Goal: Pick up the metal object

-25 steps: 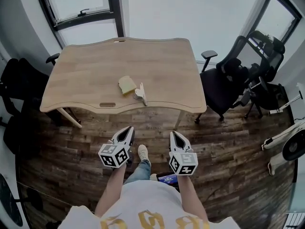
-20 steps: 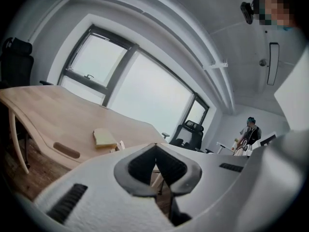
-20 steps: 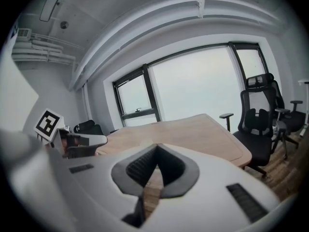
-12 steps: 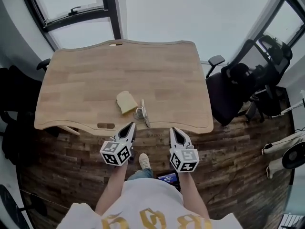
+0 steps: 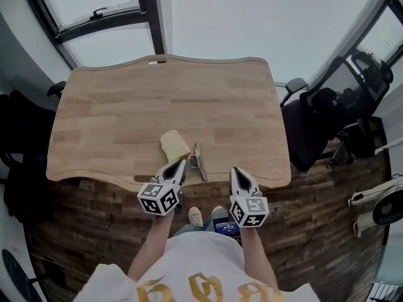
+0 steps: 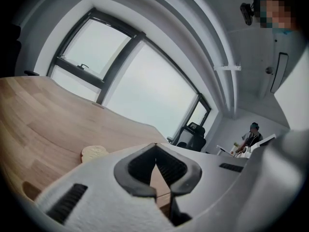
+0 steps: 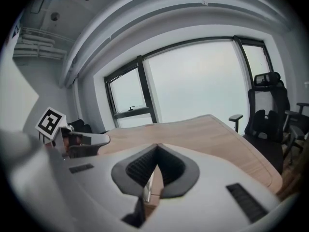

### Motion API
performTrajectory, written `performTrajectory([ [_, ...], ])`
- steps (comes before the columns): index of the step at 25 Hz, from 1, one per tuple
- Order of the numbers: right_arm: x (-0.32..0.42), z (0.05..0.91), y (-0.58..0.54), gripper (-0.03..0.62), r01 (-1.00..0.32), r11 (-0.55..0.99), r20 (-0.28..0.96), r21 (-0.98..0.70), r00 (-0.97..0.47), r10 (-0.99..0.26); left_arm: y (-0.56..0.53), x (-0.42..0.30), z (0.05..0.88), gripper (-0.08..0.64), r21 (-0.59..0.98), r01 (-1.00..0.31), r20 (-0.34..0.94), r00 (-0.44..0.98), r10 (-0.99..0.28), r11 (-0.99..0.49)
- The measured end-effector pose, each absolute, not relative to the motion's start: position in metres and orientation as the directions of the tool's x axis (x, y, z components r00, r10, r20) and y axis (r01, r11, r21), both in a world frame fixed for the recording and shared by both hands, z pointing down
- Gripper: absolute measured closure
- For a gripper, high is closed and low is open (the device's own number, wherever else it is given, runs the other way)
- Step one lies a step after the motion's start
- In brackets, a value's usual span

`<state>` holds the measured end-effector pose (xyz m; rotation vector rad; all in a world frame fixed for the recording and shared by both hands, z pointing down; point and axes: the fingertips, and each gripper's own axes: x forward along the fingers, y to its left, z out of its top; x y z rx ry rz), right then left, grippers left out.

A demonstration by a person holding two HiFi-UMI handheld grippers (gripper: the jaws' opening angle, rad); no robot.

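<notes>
The metal object point(image 5: 199, 162), a small silvery piece with a flat blade, lies near the front edge of the wooden table point(image 5: 126, 112), next to a slice of bread point(image 5: 174, 145). My left gripper point(image 5: 181, 163) is shut and empty, its tips just left of the metal object at the table's edge. In the left gripper view the left gripper point(image 6: 155, 148) points across the table point(image 6: 43, 115), with the bread point(image 6: 94, 152) low at the left. My right gripper point(image 5: 235, 170) is shut and empty, right of the metal object. The right gripper point(image 7: 157, 148) hides the object in its own view.
Black office chairs point(image 5: 318, 121) stand to the right of the table, and dark chairs point(image 5: 19, 143) to its left. Windows point(image 5: 94, 14) lie beyond the far edge. The person's foot point(image 5: 196, 216) and a small screen point(image 5: 224, 226) show on the wood floor below.
The person has stepped up to the table. Both grippers, earlier over the floor, have moved forward to the table's front edge, on either side of the metal object. Both stayed shut.
</notes>
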<state>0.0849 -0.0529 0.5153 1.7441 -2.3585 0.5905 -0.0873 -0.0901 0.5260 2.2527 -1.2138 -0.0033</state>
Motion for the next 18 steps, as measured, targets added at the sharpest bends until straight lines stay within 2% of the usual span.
performTrajectory([
  [18,0.075,0.531,-0.087,0.581,-0.922,0.295,0.351,-0.253,-0.371,-0.859,-0.111,-0.086,0.554,0.541,0.518,-0.773,0.311,0.568,-0.762,-0.365],
])
